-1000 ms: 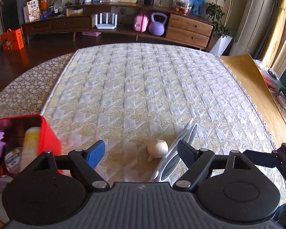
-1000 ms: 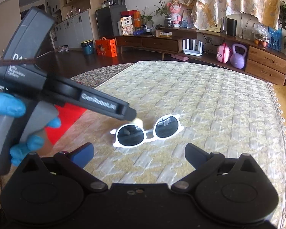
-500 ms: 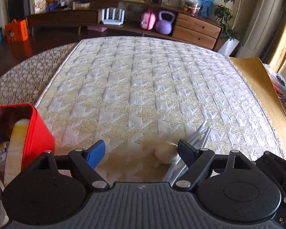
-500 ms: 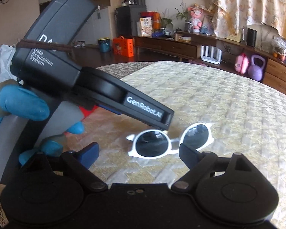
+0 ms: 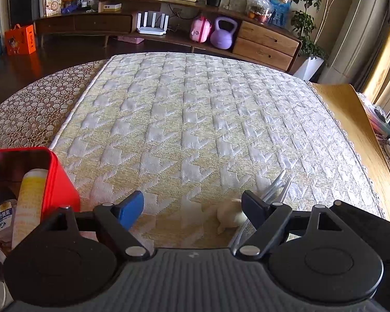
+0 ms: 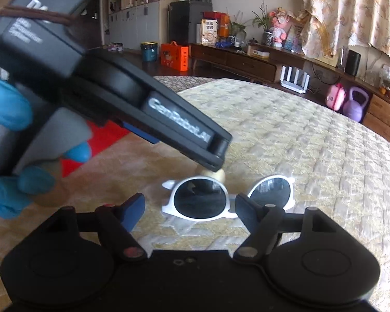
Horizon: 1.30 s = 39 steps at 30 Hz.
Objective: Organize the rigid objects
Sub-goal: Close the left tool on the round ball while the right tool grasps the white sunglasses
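White sunglasses [image 6: 228, 195] with dark lenses lie on the quilted cloth just ahead of my open right gripper [image 6: 189, 208]; only their temple tips [image 5: 275, 187] show in the left wrist view. A small cream garlic bulb [image 5: 228, 217] lies just inside the right finger of my open left gripper [image 5: 192, 205], touching or nearly touching it. In the right wrist view the garlic [image 6: 215, 174] peeks out behind the sunglasses, under the left gripper's body [image 6: 132, 109]. A red tin [image 5: 57, 179] at the left holds a yellow tube [image 5: 31, 200] and a small bottle [image 5: 2, 215].
The quilted yellow-white cloth [image 5: 195, 119] covers the round table. A lace cloth [image 5: 26, 114] shows at the left and a wooden surface [image 5: 351, 130] at the right. A gloved hand [image 6: 5, 119] holds the left gripper. A sideboard [image 5: 169, 26] stands beyond.
My left gripper has moved forward and down over the garlic, which now lies low between its fingers. My right gripper has closed in on the sunglasses. Both stay open.
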Each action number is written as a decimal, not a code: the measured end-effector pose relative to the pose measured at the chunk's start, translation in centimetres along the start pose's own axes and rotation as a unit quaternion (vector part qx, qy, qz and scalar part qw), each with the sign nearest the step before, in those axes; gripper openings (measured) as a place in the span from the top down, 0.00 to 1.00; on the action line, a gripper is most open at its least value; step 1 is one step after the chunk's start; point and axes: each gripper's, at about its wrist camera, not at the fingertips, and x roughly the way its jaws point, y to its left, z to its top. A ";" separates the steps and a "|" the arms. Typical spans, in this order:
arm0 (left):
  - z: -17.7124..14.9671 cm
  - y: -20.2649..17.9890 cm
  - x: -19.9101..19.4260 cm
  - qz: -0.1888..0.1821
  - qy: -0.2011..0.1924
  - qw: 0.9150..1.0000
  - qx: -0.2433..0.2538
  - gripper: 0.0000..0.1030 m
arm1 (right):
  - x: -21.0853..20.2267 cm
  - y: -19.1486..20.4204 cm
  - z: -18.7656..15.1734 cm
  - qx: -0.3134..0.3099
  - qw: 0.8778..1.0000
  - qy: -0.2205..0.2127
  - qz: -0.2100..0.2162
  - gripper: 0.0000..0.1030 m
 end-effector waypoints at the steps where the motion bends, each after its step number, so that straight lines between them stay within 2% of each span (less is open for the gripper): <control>1: 0.0 0.0 0.0 -0.001 0.000 1.000 0.000 0.20 | 0.1 -0.3 0.1 0.002 1.000 -0.001 0.001 0.26; 5: -0.1 -0.1 0.1 -0.002 0.001 1.000 0.001 0.20 | 0.4 0.2 0.3 0.002 1.000 0.000 0.007 0.29; 6: -0.2 -0.1 0.0 -0.002 0.001 1.000 0.001 0.20 | 0.5 0.4 0.2 -0.005 1.000 0.003 0.002 0.39; 7: -0.2 -0.1 0.1 -0.002 0.001 1.000 0.001 0.20 | 0.4 0.3 0.1 -0.005 1.000 0.005 -0.001 0.45; 13: -0.6 -0.2 -0.2 -0.005 0.000 1.000 0.008 0.20 | -1.1 -1.2 -0.4 0.024 1.000 0.000 0.008 0.46; 23: -2.5 -2.1 -1.5 -0.031 -0.022 0.998 0.049 0.20 | -4.0 -3.1 -2.5 0.008 1.000 0.015 0.006 0.46; 27: -2.9 -3.1 -1.0 -0.032 -0.016 0.997 0.062 0.20 | -4.4 -3.1 -3.0 0.007 1.000 0.015 0.004 0.46; 30: -3.2 -3.6 -0.3 -0.029 -0.012 0.997 0.068 0.29 | -4.5 -3.1 -3.1 0.008 1.000 0.014 0.004 0.46; 31: -3.4 -3.7 -0.1 -0.026 -0.010 0.997 0.071 0.34 | -4.5 -3.1 -3.2 0.009 1.000 0.014 0.004 0.46; 33: -3.7 -4.1 0.1 -0.012 -0.018 0.996 0.086 0.39 | -4.6 -3.1 -3.3 0.010 1.000 0.012 0.004 0.46; 35: -3.8 -4.6 0.1 -0.007 -0.023 0.995 0.095 0.49 | -4.5 -3.1 -3.3 0.011 1.000 0.011 0.004 0.46; 37: -3.8 -4.9 0.1 0.000 -0.025 0.995 0.100 0.64 | -4.5 -3.2 -3.2 0.012 1.000 0.011 0.003 0.46; 39: -3.8 -5.1 0.2 0.008 -0.028 0.994 0.107 0.67 | -4.4 -3.2 -3.2 0.013 1.000 0.012 0.002 0.46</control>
